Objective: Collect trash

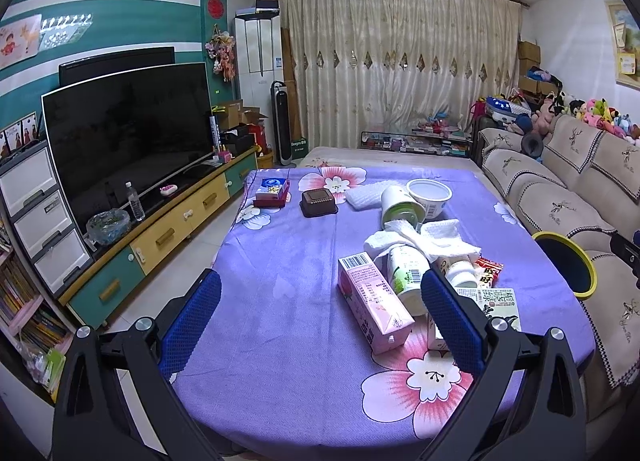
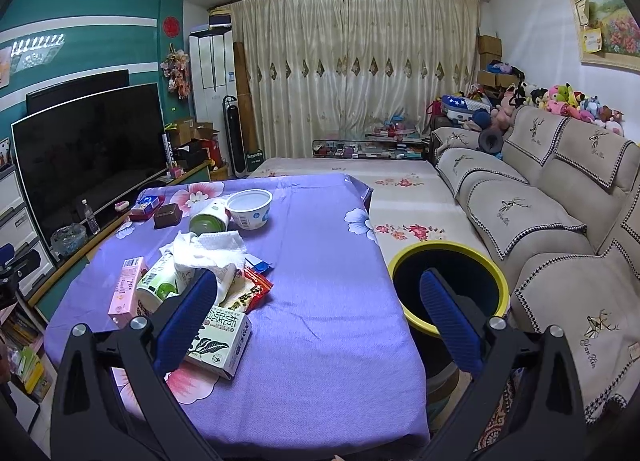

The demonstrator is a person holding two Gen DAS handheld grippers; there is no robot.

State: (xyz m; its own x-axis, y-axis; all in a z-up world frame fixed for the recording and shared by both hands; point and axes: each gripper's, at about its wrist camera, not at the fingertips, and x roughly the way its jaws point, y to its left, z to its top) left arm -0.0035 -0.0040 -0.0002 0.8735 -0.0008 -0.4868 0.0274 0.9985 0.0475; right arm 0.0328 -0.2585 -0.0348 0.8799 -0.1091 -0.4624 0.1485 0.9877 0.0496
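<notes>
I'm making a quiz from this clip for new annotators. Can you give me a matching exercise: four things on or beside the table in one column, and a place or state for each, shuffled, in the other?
Things:
1. pink carton
2. white bowl
3. yellow-rimmed bin
4. brown box

Places or states:
A. standing upright, open and empty, toward the far end of the table
B. on the floor between the table and the sofa
C. lying on its side at the near edge of the trash pile
D. closed, at the far end near the TV side

Pairs: 1-C, 2-A, 3-B, 4-D
</notes>
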